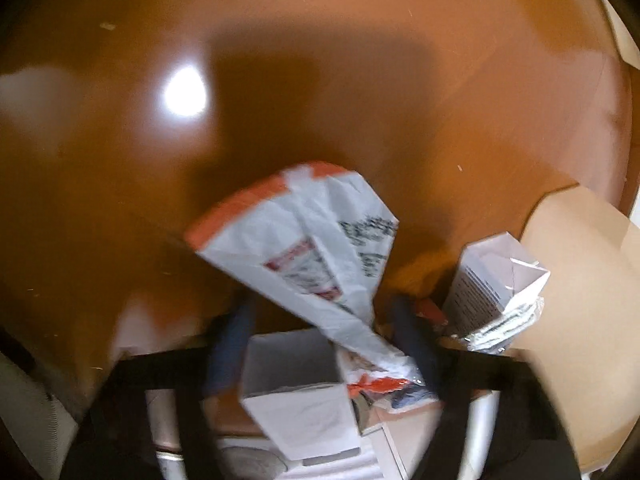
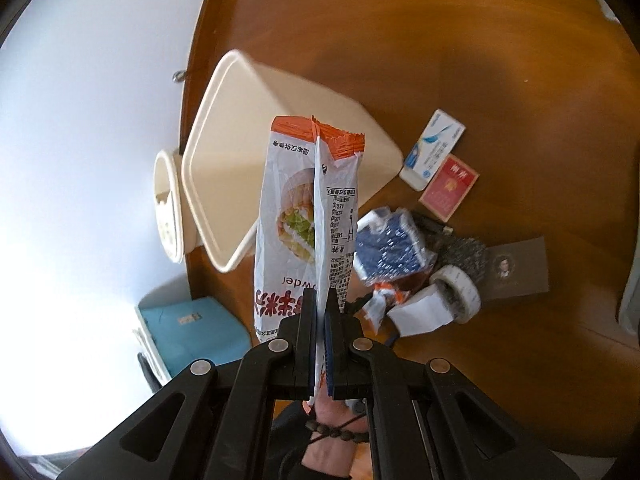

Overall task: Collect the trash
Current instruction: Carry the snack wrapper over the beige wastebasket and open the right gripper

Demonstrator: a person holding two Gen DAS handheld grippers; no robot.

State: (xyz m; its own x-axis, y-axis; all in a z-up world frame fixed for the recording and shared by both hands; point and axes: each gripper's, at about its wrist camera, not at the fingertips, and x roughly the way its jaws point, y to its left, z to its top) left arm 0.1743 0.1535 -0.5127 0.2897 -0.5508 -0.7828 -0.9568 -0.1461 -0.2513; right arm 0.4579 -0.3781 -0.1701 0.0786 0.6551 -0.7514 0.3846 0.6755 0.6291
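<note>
Two hand-held gripper pads [image 2: 330, 344] pinch the white-and-orange wrapper [image 2: 308, 216] upright.

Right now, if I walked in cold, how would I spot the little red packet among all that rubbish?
Find the brown wooden table and the beige bin tipped on it. Just past the bin's base lie two flat packets side by side. The red packet is the one with gold characters, next to the white-and-blue box, set apart from the cluttered pile nearer the camera.
</note>
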